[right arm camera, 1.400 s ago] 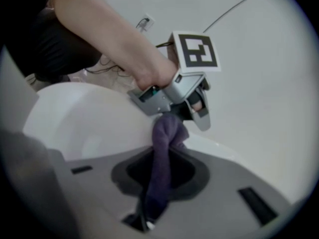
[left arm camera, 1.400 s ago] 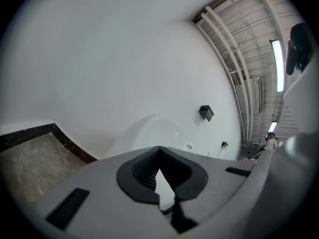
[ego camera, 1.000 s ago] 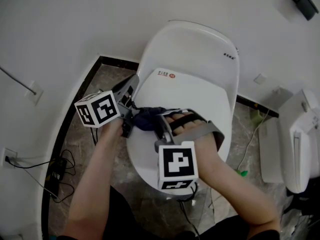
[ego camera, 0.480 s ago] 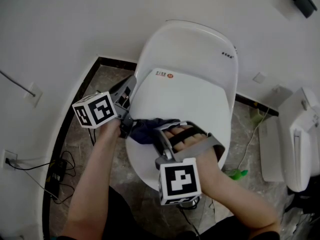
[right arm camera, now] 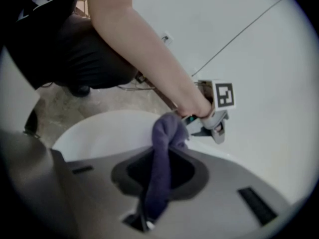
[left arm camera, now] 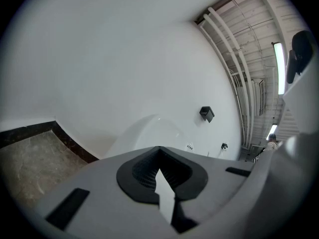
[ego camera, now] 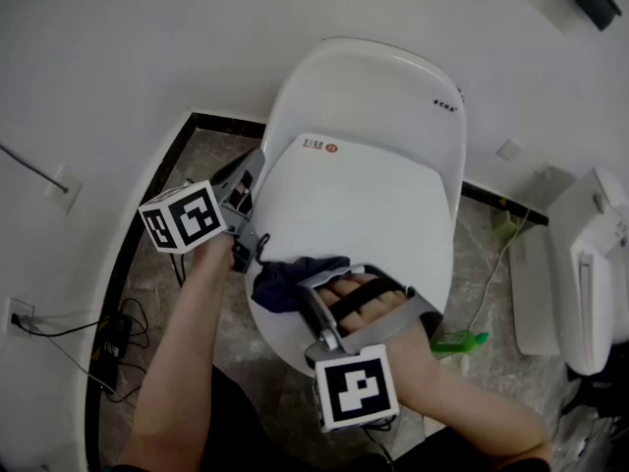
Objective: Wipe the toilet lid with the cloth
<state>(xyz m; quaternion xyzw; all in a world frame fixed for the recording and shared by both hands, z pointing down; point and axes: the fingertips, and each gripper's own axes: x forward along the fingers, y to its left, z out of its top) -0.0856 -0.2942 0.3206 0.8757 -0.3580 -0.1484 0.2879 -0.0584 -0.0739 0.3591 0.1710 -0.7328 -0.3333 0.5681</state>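
We see the right gripper [ego camera: 307,288] clamped tight on the dark blue fabric cloth [ego camera: 285,273]. The cloth sits at the front-left edge of the white oval plastic toilet lid [ego camera: 373,190]; it may drape past the rim, hard to tell. The lid's rear and right side are bare, so there's open room there. The left gripper [left arm camera: 163,185] has its jaws closed to a sliver on nothing. It is just off the lid's left rim, over the brown marbled floor [ego camera: 192,160], with the white wall [ego camera: 98,67] near. Versus a second ago, the cloth and right gripper have slid toward the lid's front; the left gripper has barely shifted.
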